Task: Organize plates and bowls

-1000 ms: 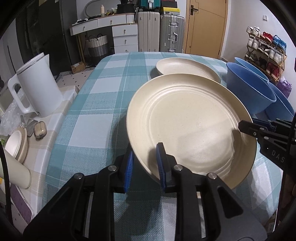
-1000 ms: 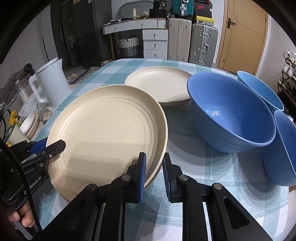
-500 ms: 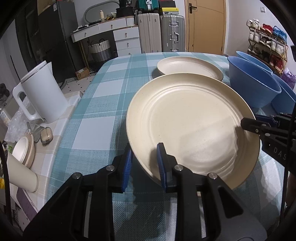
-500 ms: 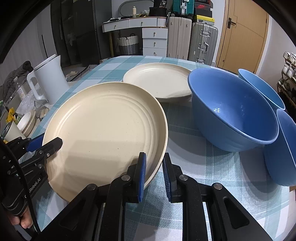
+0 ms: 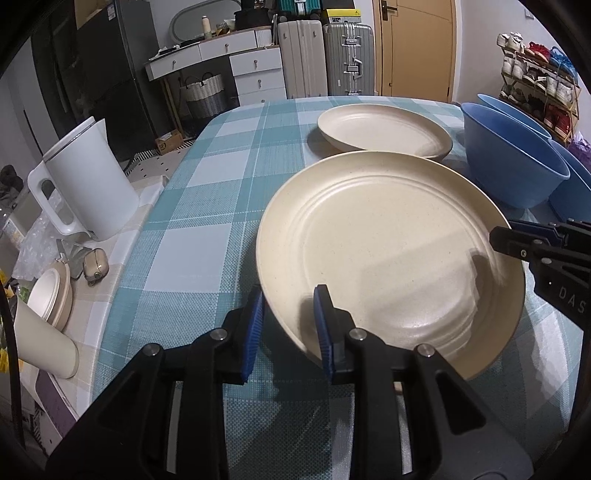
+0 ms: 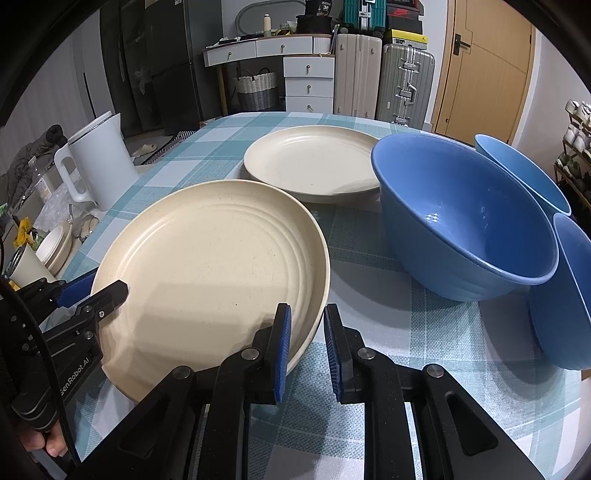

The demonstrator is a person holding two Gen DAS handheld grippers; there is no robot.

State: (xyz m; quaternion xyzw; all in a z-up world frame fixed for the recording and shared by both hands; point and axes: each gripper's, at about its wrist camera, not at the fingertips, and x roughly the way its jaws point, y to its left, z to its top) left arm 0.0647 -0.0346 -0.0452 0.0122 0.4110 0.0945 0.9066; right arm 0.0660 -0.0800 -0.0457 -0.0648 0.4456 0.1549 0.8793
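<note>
Over checked cloth | left fingers [image 5: 258, 325] clamp plate [image 5: 388, 251] rim | right fingers [image 6: 282, 350] clamp opposite rim

— What can you read from your left wrist camera?

— On the right claw [image 5: 498, 236] reaching in from the side, you get white letters "DAS" on its black body; the rest runs out of view.

— And from your right wrist camera?

— Your left claw [image 6: 107, 291] carries "GenRobot.AI" in white along its black body, though the first letter is partly cut. Far back, on top of the white dresser [image 6: 291, 55], a dark box [image 6: 325, 7] shows the number "36" on a round label. The yellow sticker on the suitcase [image 6: 406, 86] is too small for you to read.
</note>
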